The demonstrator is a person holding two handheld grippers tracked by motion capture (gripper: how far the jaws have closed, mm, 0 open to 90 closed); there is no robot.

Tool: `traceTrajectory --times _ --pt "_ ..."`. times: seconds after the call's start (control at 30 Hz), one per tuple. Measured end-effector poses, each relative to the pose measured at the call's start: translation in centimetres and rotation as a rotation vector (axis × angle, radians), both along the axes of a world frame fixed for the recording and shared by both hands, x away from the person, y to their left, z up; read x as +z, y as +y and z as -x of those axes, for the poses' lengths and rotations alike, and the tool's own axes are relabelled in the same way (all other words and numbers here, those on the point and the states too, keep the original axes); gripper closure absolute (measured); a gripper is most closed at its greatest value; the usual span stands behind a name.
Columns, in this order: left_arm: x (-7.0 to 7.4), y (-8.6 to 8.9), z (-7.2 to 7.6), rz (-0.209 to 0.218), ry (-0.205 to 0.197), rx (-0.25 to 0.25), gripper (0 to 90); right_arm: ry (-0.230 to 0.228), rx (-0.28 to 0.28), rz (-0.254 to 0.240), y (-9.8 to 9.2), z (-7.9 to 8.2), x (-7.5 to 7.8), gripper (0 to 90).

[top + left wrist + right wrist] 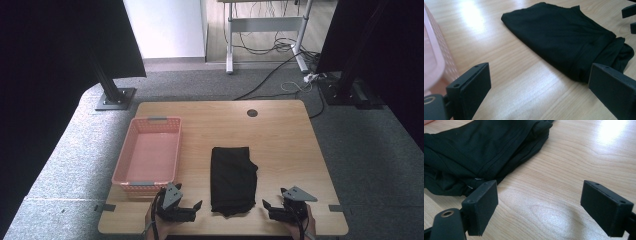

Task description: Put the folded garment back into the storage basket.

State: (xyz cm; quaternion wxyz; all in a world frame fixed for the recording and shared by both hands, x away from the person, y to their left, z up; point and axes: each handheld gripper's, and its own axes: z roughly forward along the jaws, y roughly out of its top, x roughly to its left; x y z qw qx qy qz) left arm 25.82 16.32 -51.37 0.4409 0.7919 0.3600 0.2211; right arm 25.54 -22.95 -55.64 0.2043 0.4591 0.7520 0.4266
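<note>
On the wooden tabletop (280, 140), a folded black cloth (232, 179) lies near the middle, running from about the centre toward the near edge, its near end bunched and rumpled. To its left stands a pink plastic basket (131, 150) with latticed walls, set lengthwise along the left side and apart from the cloth.

At the near edge, the left gripper (187, 206) rests just left of the cloth's bunched end, with its jaws spread wide and nothing between them. In the left gripper view the cloth (564, 37) stretches across the wood ahead, and the basket wall (439, 52) shows at the left edge.

The right gripper (272, 206) sits just right of the cloth's near end, its jaws likewise wide apart and empty. In the right gripper view the cloth (474, 152) lies ahead and to the left, its hem close beside the left jaw, with bare wood between the jaws.

Each gripper is held by a hand at the bottom of the high view.
</note>
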Motion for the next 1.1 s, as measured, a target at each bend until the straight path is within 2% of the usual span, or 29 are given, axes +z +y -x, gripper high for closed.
traceTrajectory --times 0.4,0.7,0.8,0.9,1.1 --pt "2.1 -0.8 -1.5 0.029 -0.031 0.005 4.3 0.001 -0.009 0.012 0.1 0.0 0.0 14.2" --pt "2.6 -0.8 -2.2 0.05 -0.023 0.019 4.6 0.002 -0.01 0.027 0.2 0.1 0.0 14.3" --pt "2.8 -0.9 -2.4 0.061 -0.023 0.018 4.7 0.018 -0.012 0.022 0.1 0.2 -0.3 14.8" --pt "3.0 -1.2 -2.6 0.061 -0.024 0.018 4.8 0.007 -0.021 0.029 0.1 0.3 -0.4 15.2" --pt "3.2 -1.6 -3.0 0.06 -0.027 0.015 4.8 0.012 -0.018 0.028 0.1 0.3 -0.4 15.1"
